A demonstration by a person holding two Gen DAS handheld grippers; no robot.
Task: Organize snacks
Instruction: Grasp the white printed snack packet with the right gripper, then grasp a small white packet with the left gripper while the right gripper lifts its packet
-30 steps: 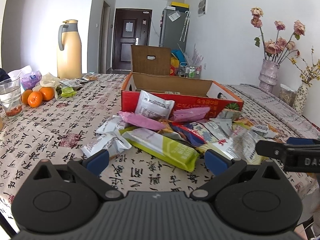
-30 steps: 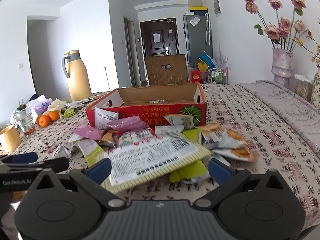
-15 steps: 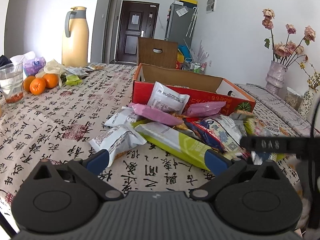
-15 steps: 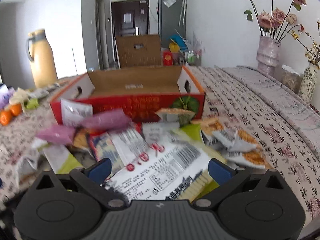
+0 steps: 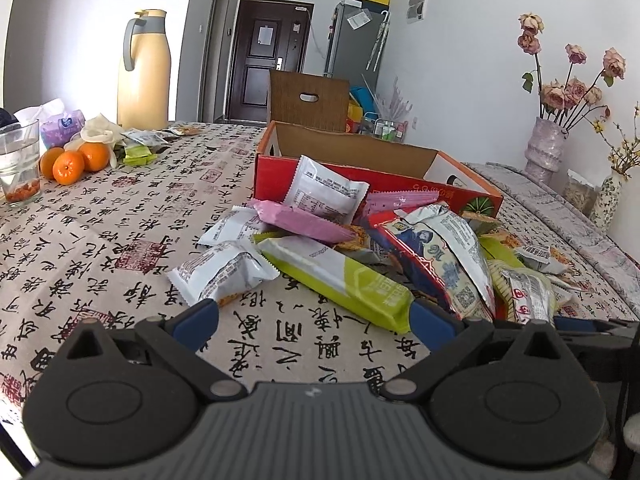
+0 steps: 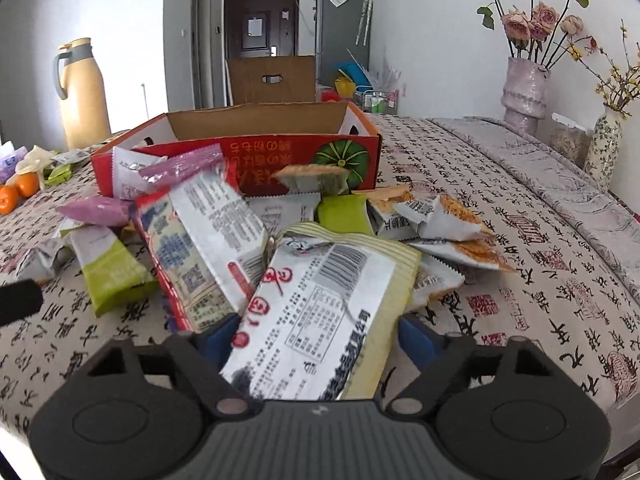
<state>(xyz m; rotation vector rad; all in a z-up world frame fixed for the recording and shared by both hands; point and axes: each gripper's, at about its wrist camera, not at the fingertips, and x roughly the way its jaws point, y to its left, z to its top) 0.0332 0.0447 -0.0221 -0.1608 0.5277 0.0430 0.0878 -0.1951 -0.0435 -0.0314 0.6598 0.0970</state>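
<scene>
Left wrist view: left gripper [image 5: 314,320] jaws are spread wide, nothing between them, just short of the green bar [image 5: 340,278] at the snack pile's near edge on the tabletop [image 5: 100,240]; red box [image 5: 360,172] sits behind.

Right wrist view: right gripper [image 6: 316,334] jaws have just been closing, striped packet [image 6: 320,312] lies between them — firm contact can't be told. Risk: packet could be pinched w/ its neighbour, the red-edged packet [image 6: 200,248] — or slip out.

glossy foil snack packets [image 5: 344,280], cardboard box [image 6: 256,124], printed cloth tablecloth [image 5: 100,240]
</scene>
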